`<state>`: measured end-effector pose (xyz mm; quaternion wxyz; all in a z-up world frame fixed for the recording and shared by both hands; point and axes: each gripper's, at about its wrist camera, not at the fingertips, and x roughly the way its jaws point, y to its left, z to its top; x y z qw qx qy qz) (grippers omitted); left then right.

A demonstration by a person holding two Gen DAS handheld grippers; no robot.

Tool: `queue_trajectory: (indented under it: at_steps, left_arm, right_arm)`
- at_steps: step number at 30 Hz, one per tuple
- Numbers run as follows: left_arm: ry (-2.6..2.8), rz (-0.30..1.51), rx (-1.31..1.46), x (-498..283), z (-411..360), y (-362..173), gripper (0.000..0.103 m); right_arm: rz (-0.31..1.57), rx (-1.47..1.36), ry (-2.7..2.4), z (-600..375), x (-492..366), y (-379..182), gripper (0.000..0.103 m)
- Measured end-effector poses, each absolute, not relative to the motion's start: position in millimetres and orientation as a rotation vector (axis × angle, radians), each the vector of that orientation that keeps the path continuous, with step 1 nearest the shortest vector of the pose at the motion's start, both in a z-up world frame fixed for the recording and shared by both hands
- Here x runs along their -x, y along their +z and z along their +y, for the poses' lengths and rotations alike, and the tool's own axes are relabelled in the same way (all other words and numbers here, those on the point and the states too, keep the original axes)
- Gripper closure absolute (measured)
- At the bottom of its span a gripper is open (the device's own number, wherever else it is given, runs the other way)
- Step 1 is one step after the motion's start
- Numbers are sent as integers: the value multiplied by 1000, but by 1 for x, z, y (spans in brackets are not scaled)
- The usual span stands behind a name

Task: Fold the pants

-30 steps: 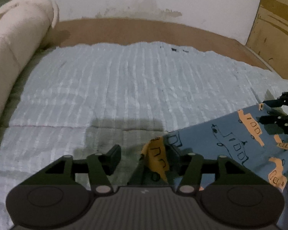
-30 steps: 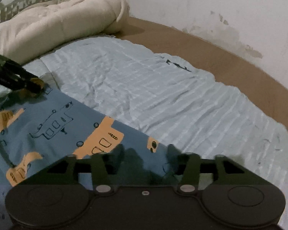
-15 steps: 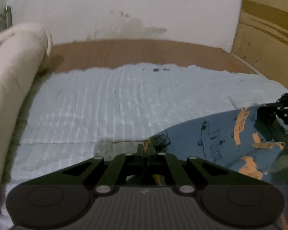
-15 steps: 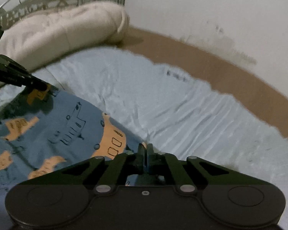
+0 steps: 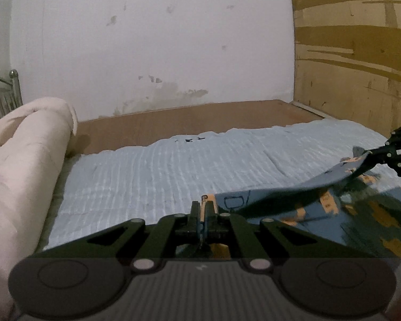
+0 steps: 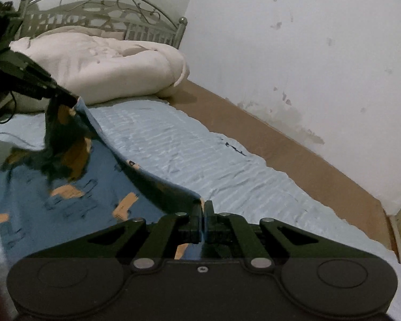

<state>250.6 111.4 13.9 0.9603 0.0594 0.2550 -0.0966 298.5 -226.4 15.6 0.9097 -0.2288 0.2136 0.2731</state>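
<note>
The pants are blue with orange vehicle prints and lie on the bed's pale blue sheet. My left gripper is shut on one corner of the pants' far edge. My right gripper is shut on the other corner. Both corners are lifted off the sheet, so the edge hangs between the grippers as a raised fold. The right gripper shows at the right edge of the left wrist view. The left gripper shows at the left of the right wrist view.
A rolled cream duvet lies at the head of the bed before a metal headboard. Bare brown mattress runs along the white wall. A wooden panel stands at the foot end.
Both grippers closed on the corners of the pants' edge, then lifted them up off the sheet. The fabric now hangs between them instead of lying flat.
</note>
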Motion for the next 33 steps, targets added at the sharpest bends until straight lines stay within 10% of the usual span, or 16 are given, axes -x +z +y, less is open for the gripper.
queue_trajectory:
  at_steps: [33]
  left_arm:
    - [-160,561,-312,-155,85,-68,102]
  right_arm:
    - [519,515,505,-225,-153,-81,103]
